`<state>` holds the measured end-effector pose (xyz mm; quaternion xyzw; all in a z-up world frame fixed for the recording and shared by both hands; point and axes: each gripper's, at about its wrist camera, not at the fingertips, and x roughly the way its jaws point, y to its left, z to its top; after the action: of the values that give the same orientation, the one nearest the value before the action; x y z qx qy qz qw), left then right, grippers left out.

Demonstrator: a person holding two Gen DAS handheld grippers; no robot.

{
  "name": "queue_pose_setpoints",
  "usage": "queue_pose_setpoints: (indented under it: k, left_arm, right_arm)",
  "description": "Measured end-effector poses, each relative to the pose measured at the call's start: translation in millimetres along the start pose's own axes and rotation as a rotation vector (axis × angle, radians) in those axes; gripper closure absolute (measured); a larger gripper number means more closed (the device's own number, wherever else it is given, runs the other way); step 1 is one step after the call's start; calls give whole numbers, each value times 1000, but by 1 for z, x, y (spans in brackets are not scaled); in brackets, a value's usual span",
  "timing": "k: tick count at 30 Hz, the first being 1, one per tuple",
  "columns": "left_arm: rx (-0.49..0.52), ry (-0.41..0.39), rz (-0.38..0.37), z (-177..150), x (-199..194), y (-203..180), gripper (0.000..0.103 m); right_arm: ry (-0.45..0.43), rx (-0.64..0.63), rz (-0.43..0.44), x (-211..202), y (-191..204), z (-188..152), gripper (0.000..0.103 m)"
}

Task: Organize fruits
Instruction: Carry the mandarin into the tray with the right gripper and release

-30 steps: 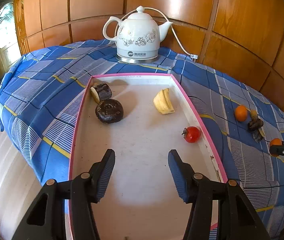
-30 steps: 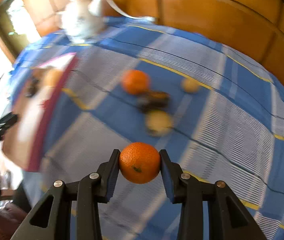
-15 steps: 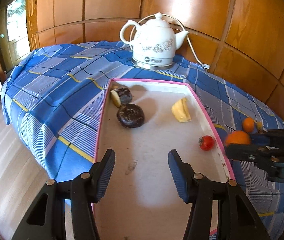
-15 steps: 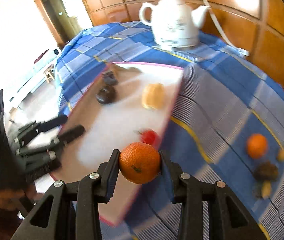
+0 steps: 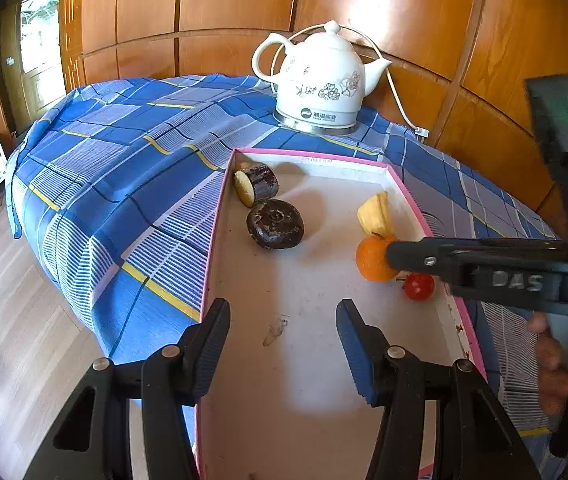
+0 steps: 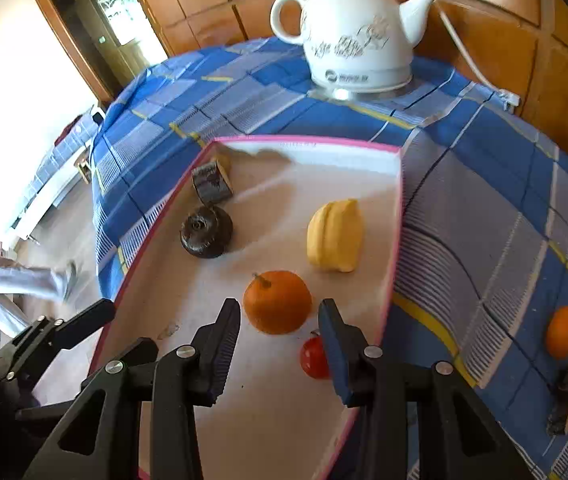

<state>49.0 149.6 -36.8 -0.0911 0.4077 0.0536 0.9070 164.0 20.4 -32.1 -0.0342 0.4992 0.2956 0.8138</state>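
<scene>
The near half of the pink-rimmed white tray [image 5: 220, 216] is lying bare. Toward twelve o'clock, a round orange mandarin [image 6: 277, 302], small red tomato [image 6: 313, 354] and yellow banana chunk [image 6: 335, 235] are crowding the right wall.

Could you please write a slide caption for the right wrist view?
Right tool open around an orange in the pink-rimmed tray, beside a tomato.
</scene>
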Motion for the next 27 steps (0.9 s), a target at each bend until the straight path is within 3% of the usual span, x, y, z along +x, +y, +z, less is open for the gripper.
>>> queue_pose_setpoints:
  k: [7, 16, 27]
  left_arm:
    - [16, -10, -8, 0, -4, -7, 47]
    - [49, -20, -24, -1, -11, -18, 47]
    - [100, -23, -43, -2, -16, -37, 47]
  right_arm:
    - [-64, 5, -33, -33, -9, -13, 62]
    - [-86, -23, -93, -61, -21, -38, 62]
    - [-104, 11, -181, -100, -67, -64, 62]
